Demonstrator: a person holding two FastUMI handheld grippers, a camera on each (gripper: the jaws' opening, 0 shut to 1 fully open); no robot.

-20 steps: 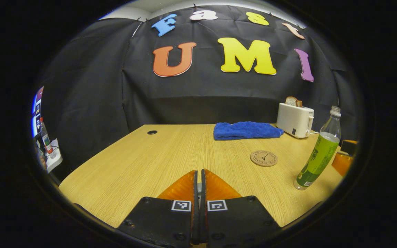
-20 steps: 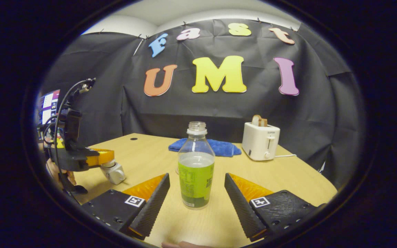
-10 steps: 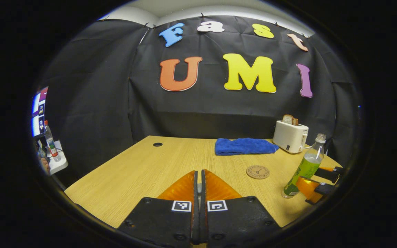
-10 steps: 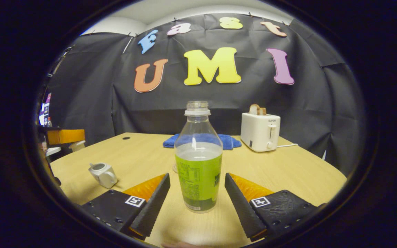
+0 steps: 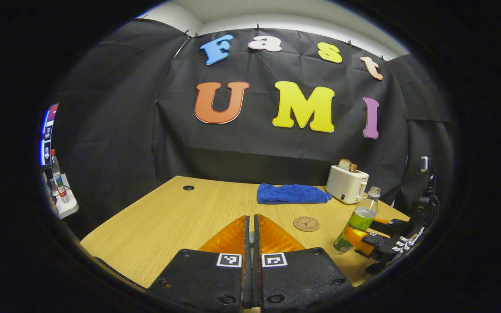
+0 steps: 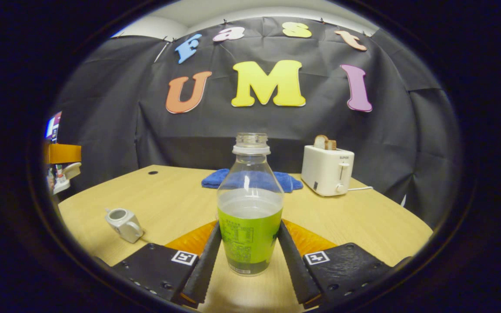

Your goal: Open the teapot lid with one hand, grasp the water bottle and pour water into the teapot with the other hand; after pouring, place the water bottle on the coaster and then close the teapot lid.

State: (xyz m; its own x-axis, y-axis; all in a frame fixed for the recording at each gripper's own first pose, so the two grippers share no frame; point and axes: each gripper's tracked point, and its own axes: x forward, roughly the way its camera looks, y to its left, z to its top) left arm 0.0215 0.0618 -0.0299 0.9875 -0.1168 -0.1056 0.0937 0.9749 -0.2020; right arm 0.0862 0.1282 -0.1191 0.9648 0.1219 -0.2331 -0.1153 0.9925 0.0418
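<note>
Green-labelled water bottle (image 6: 249, 217) pinched upright between right gripper (image 6: 249, 256) fingers on table (image 6: 363, 217). Left gripper (image 5: 252, 237) clenched, contents hidden. Lidless teapot (image 6: 122, 222) seen left of right gripper.

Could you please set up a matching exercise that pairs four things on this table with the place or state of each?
Things:
1. clear plastic water bottle with a green label
2. small white teapot
3. folded blue towel
4. round brown coaster

Places or states:
A. lies flat and bare on the wooden table
B. stands with its top open, lid off
C. stands upright between the fingers of the right gripper
D. lies at the table's far edge beside the white toaster

Pairs: 1-C, 2-B, 3-D, 4-A
</note>
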